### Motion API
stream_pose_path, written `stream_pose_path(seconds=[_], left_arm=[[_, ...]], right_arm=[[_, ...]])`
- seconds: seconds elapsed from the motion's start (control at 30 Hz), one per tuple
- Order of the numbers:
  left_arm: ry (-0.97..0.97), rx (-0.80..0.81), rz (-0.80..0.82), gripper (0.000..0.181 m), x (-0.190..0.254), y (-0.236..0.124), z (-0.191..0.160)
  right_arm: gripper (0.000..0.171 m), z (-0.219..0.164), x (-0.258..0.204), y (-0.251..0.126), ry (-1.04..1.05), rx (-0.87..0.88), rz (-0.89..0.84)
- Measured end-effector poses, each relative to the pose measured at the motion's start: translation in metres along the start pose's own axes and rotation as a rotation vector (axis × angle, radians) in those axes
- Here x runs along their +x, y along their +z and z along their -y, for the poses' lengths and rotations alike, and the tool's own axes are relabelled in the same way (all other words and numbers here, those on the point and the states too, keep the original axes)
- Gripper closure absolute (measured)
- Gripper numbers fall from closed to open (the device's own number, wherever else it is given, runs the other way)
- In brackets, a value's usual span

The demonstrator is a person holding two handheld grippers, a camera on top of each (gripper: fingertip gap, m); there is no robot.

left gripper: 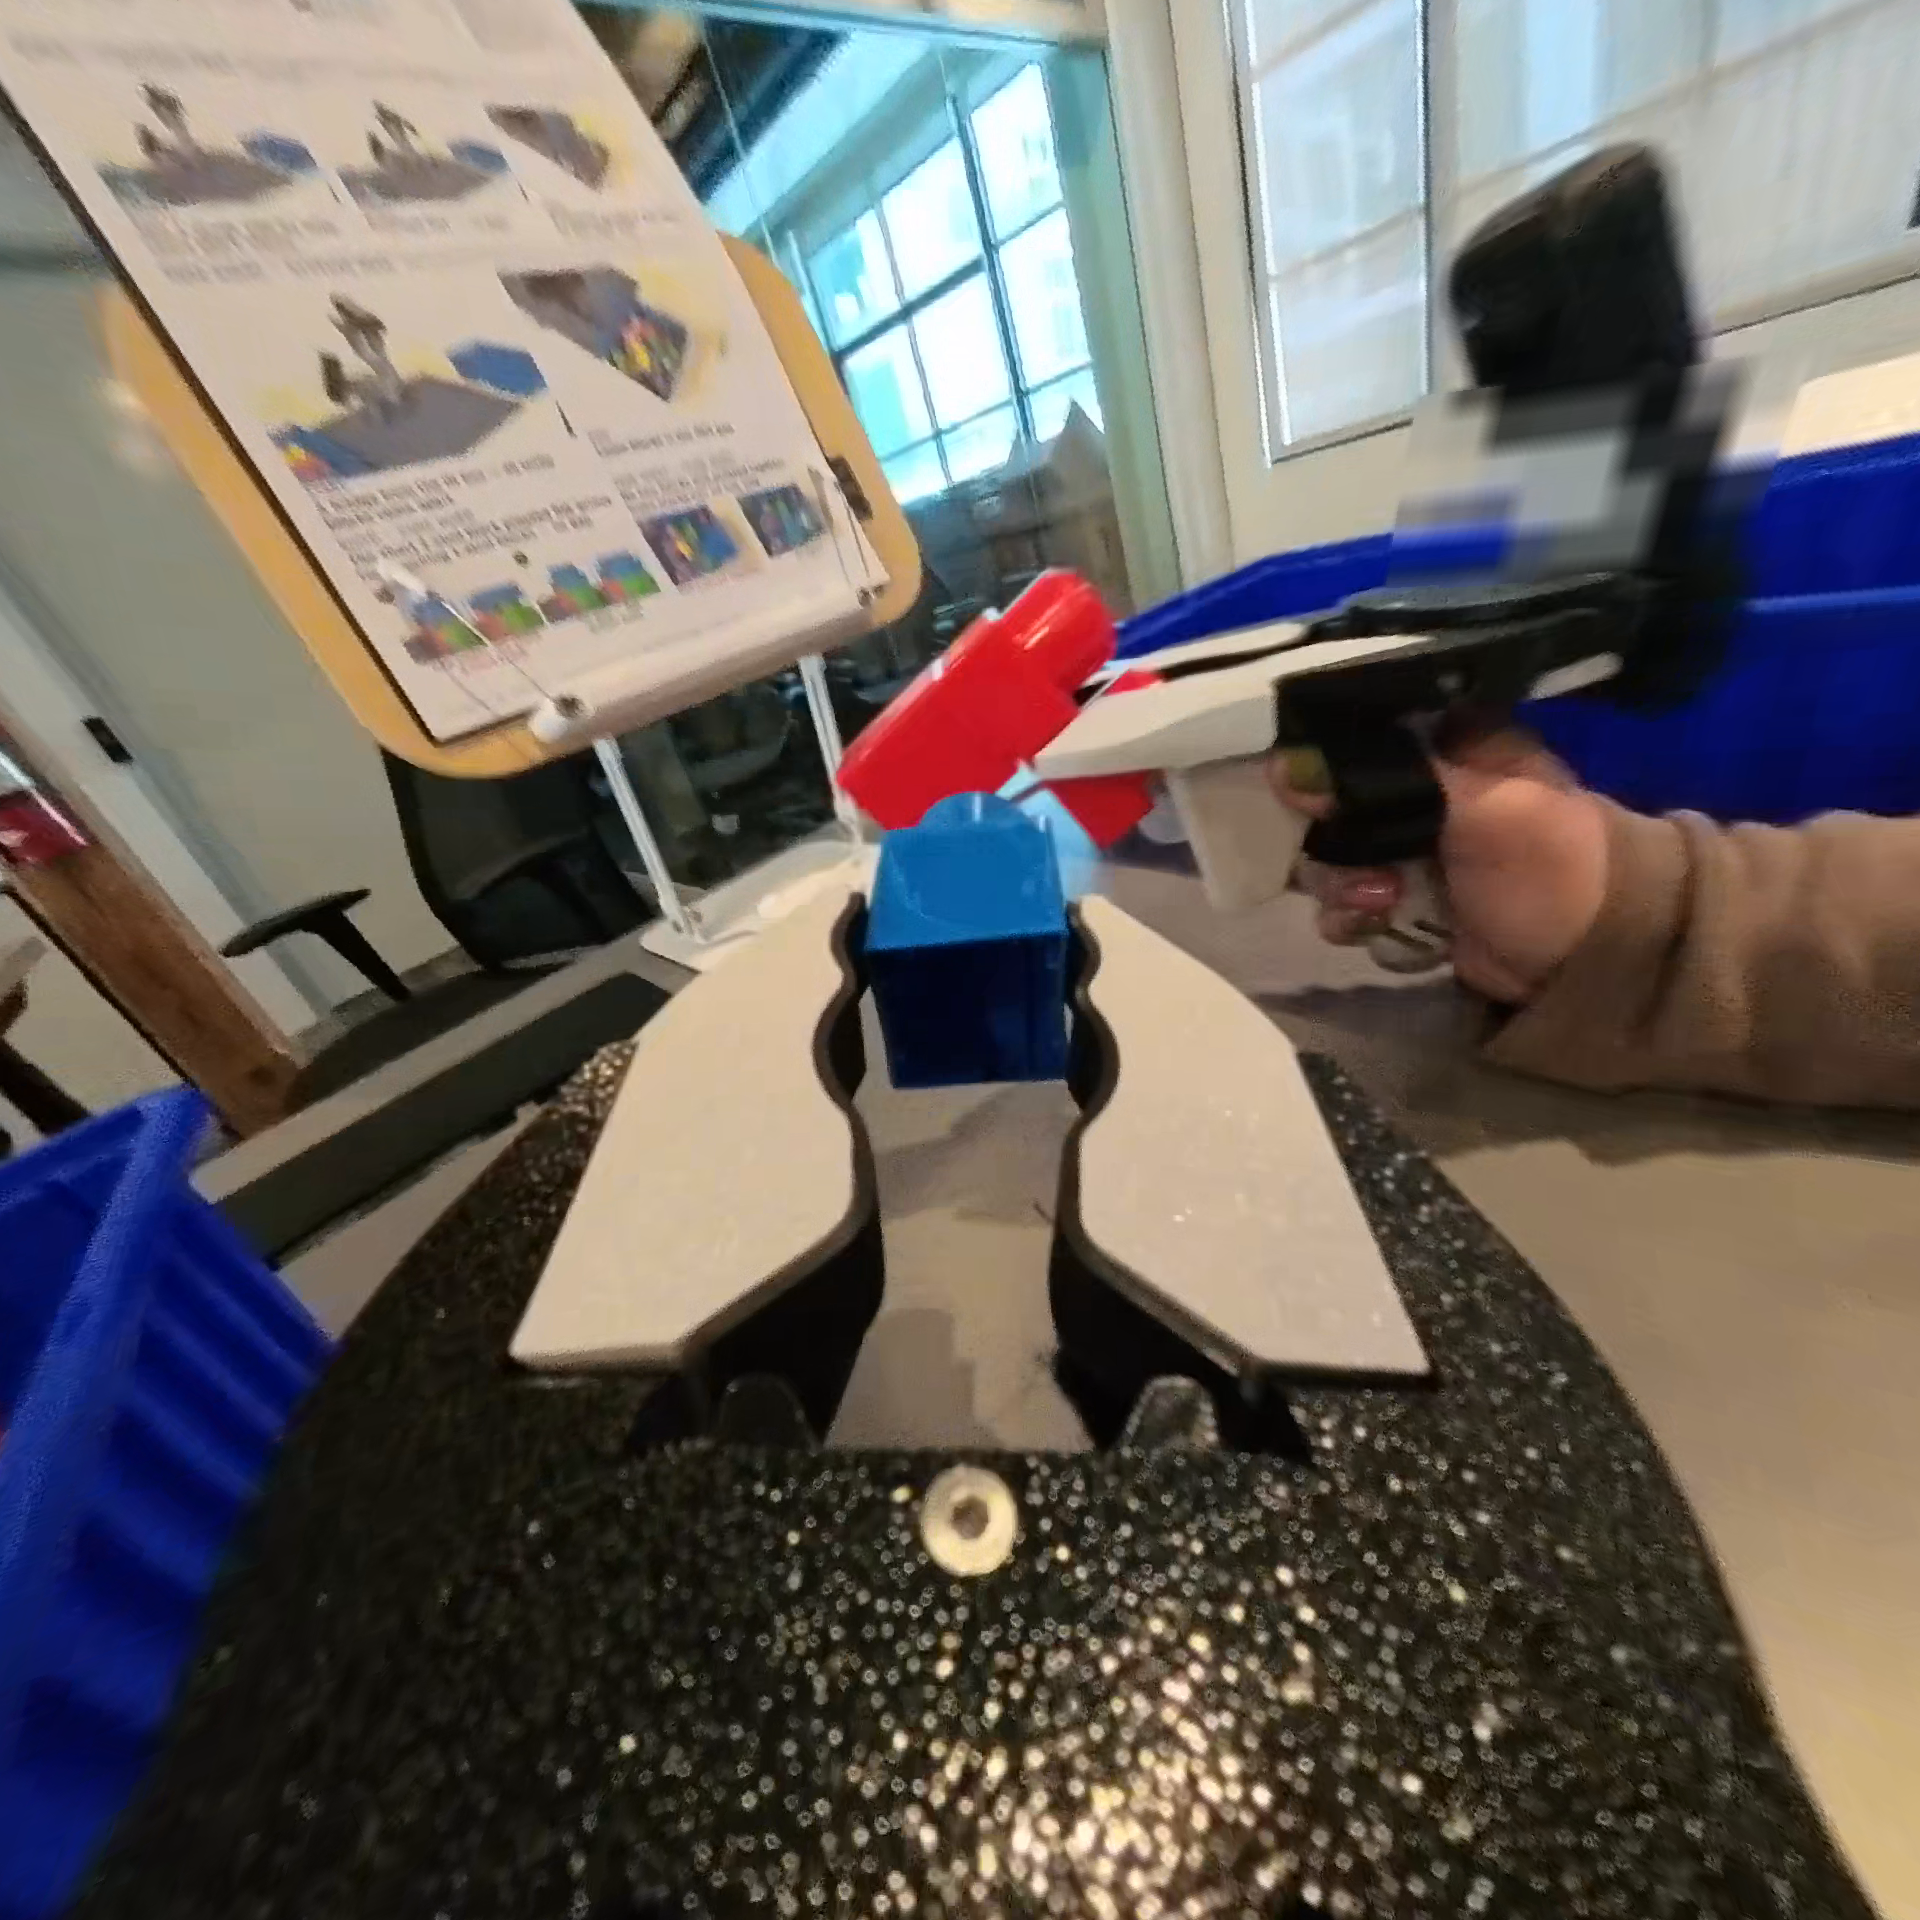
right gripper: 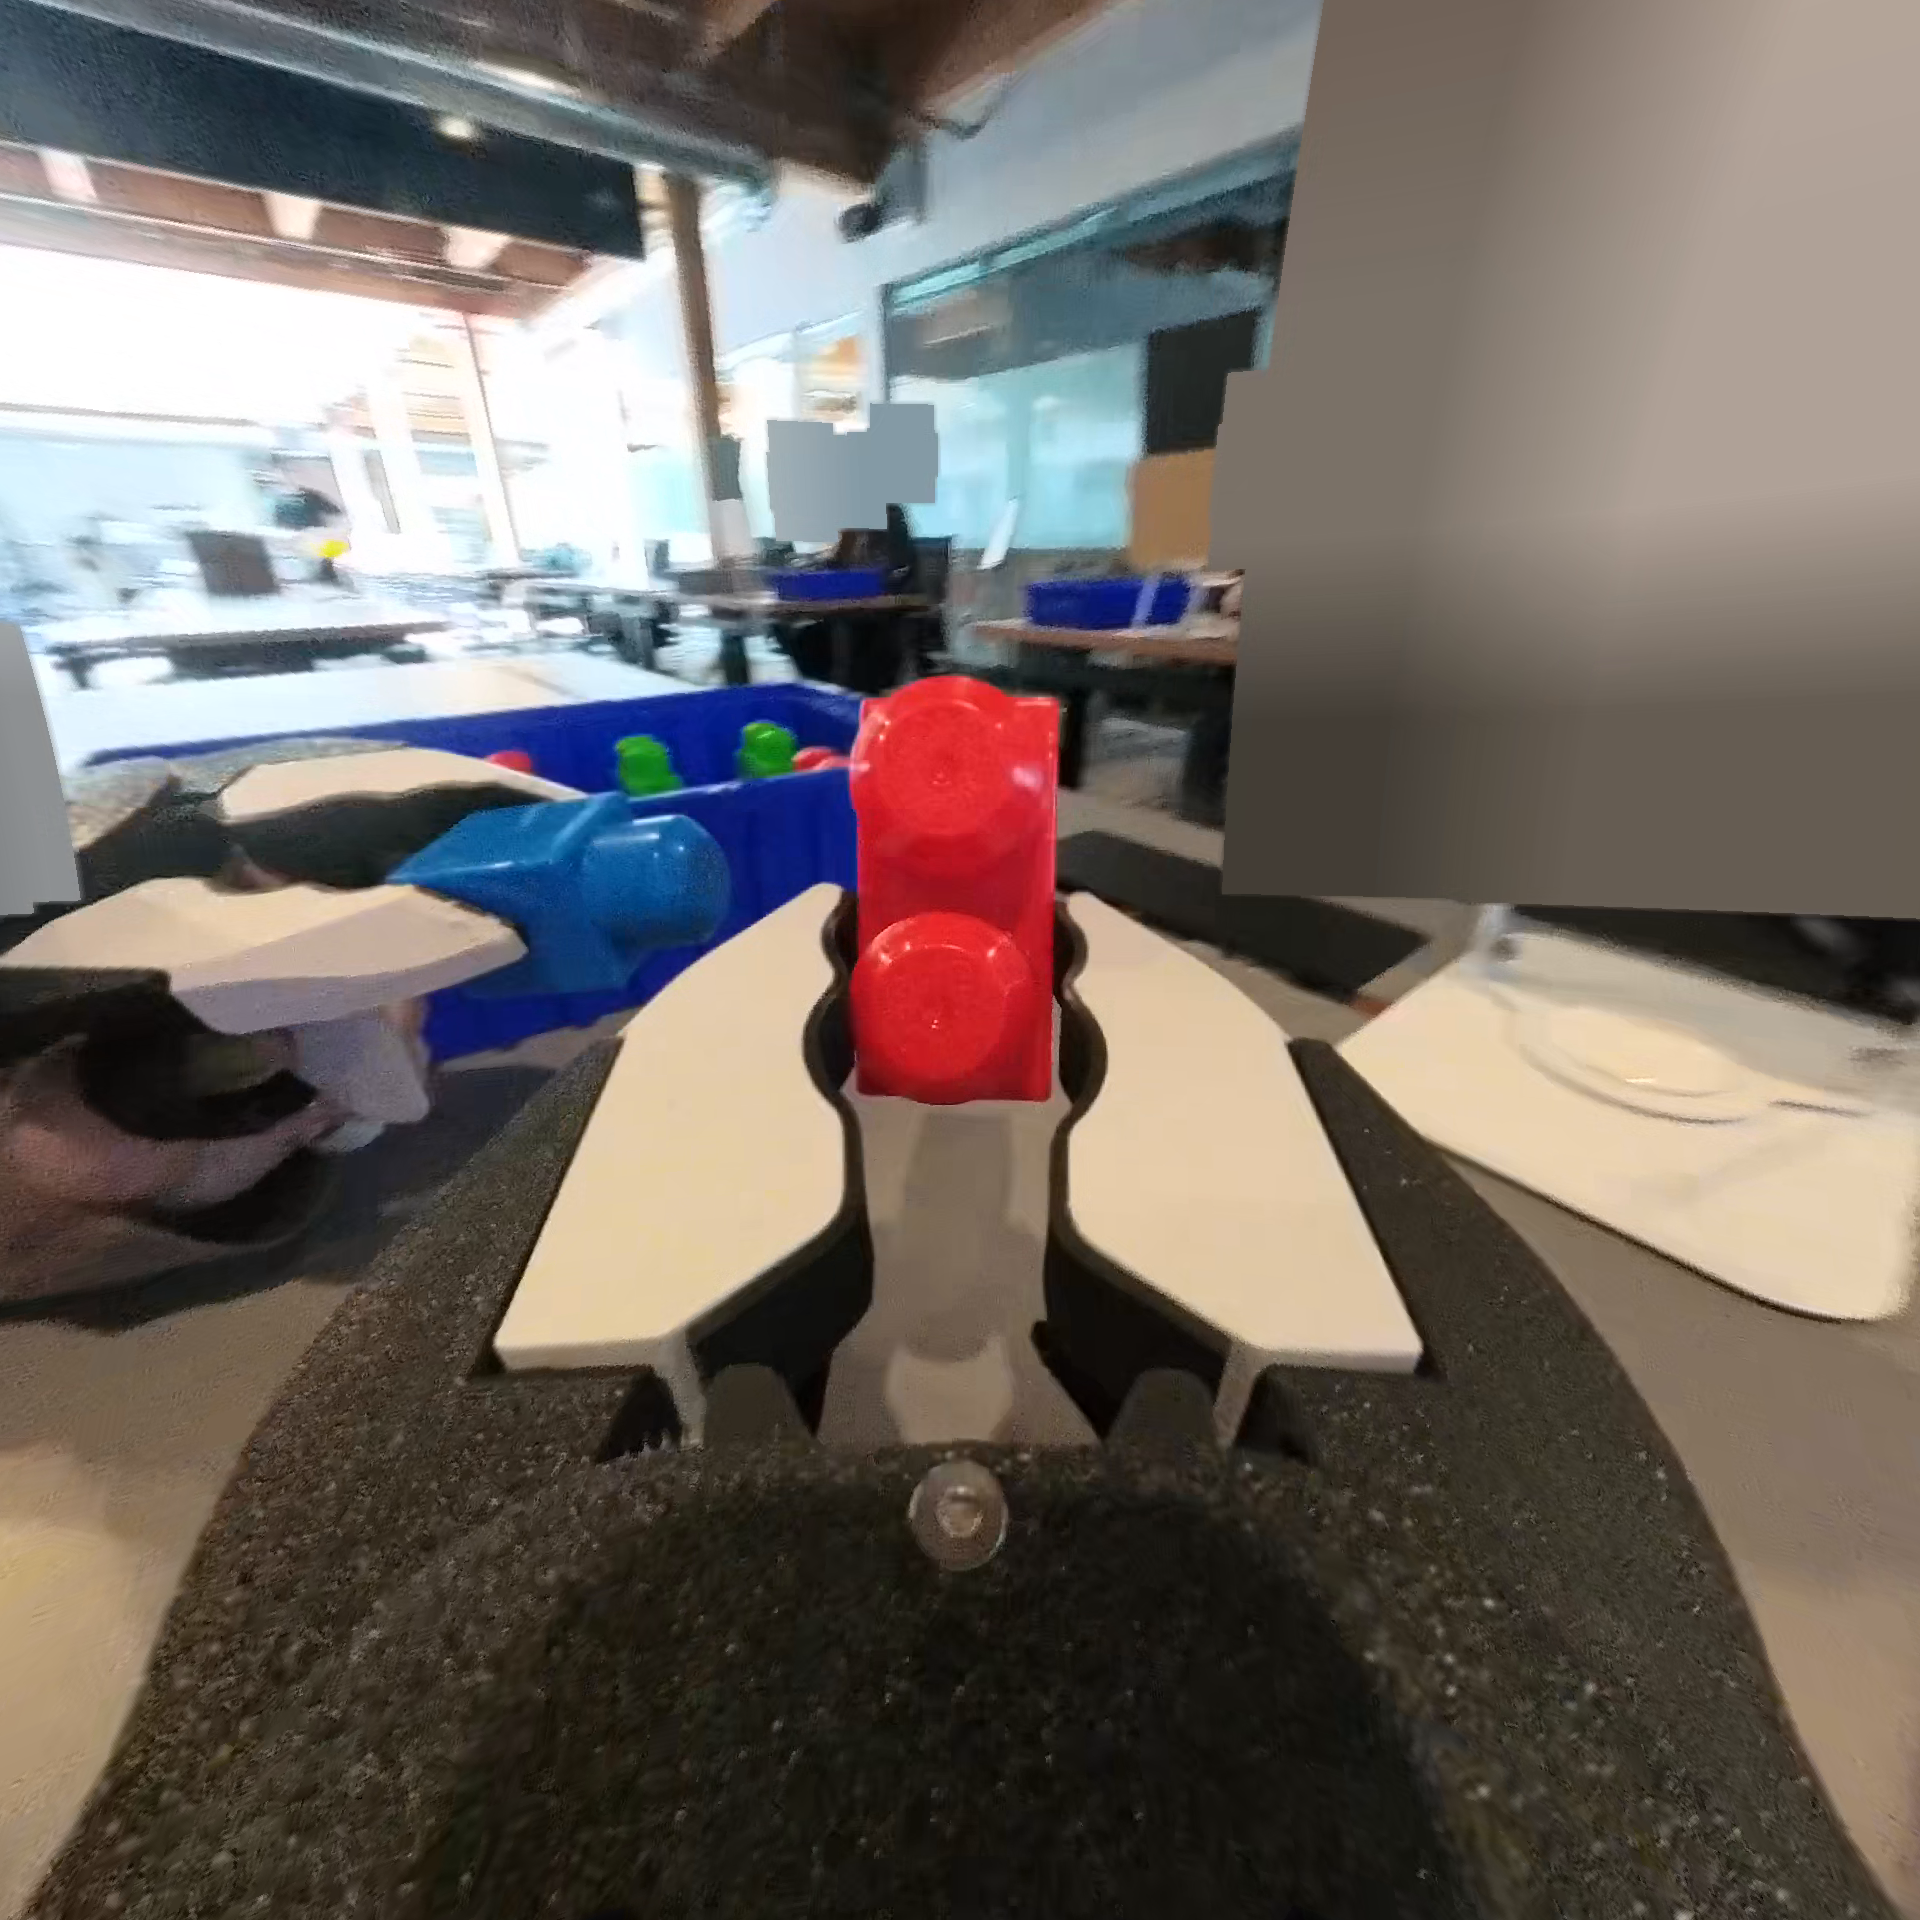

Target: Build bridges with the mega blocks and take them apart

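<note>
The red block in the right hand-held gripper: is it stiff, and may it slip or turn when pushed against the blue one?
The red block looks like rigid moulded plastic, so it probably will not bend. Its glossy sides may slip between the fingers of the right hand-held gripper. It sticks out beyond the fingertips, so pushing on the blue block could pivot it.

Blue block (left gripper: 966, 961), red block (right gripper: 951, 894), white fingers (right gripper: 717, 1122).

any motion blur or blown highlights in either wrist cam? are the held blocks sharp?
Left wrist view: the instruction board and the right gripper with its red block are smeared; the blue block in the left gripper is fairly sharp. Right wrist view: windows at upper left are blown out, the background is soft, the red block is crisp.
</note>
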State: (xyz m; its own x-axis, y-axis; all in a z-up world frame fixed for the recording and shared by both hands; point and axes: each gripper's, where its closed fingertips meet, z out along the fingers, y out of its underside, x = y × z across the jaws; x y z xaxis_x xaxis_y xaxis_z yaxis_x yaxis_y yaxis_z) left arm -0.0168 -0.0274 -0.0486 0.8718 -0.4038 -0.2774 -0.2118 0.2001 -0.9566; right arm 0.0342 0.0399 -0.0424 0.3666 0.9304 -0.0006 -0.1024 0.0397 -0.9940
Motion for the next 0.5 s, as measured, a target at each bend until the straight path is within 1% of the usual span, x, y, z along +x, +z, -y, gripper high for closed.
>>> stream_pose_path(seconds=[0.1, 0.2, 0.33, 0.43, 0.5], left_arm=[[-0.034, 0.018, 0.011, 0.146, 0.001, 0.009, 0.013], [-0.073, 0.045, -0.042, 0.146, 0.023, 0.026, 0.030], [-0.072, 0.081, -0.207, 0.146, 0.090, 0.066, 0.060], [-0.088, 0.069, -0.358, 0.145, 0.149, 0.101, 0.078], [-0.107, 0.035, -0.439, 0.145, 0.182, 0.120, 0.085]], right_arm=[[0.136, 0.033, -0.003, -0.027, -0.085, 0.026, -0.176], [0.135, 0.070, -0.002, -0.077, -0.203, 0.032, -0.388], [0.136, 0.109, 0.011, -0.166, -0.322, 0.027, -0.697], [0.136, 0.135, 0.013, -0.230, -0.358, 0.066, -0.846], [0.136, 0.148, 0.009, -0.261, -0.393, 0.079, -0.915]])
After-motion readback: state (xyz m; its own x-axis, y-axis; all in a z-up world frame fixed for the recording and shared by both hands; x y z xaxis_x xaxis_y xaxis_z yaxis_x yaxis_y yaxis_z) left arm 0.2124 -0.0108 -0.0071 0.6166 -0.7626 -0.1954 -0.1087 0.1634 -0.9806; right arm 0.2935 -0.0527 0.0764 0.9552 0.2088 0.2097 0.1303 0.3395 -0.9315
